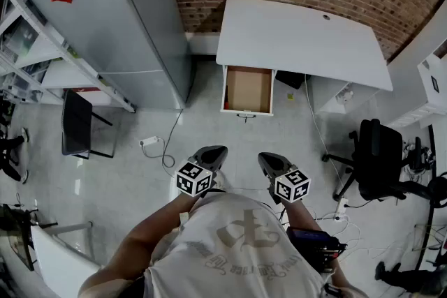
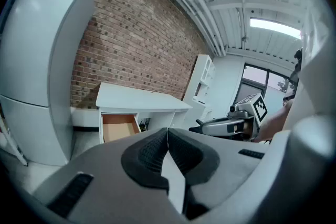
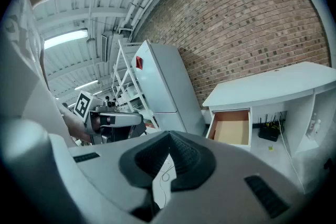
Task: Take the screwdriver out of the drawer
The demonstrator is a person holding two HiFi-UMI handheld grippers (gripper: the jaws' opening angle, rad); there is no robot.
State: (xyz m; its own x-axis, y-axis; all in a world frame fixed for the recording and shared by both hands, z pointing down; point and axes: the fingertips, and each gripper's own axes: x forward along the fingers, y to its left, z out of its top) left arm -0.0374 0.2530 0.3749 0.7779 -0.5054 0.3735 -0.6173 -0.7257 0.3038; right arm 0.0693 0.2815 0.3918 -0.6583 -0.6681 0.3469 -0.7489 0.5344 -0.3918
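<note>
A white desk (image 1: 300, 35) stands against the brick wall, its drawer (image 1: 247, 89) pulled open. The drawer's brown inside looks bare; no screwdriver shows in any view. The same drawer (image 2: 118, 127) appears in the left gripper view and the drawer (image 3: 231, 127) in the right gripper view, both far off. My left gripper (image 1: 211, 156) and right gripper (image 1: 271, 164) are held side by side near the person's chest, well short of the desk. Both have their jaws pressed together with nothing between them. Each gripper sees the other: right gripper (image 2: 220, 126), left gripper (image 3: 118, 120).
A tall grey fridge (image 1: 115, 24) stands left of the desk, with shelving (image 1: 28, 45) further left. A black office chair (image 1: 377, 157) is at the right. Cables (image 1: 164, 146) and a power strip lie on the floor between me and the drawer. A dark chair (image 1: 77, 123) sits at left.
</note>
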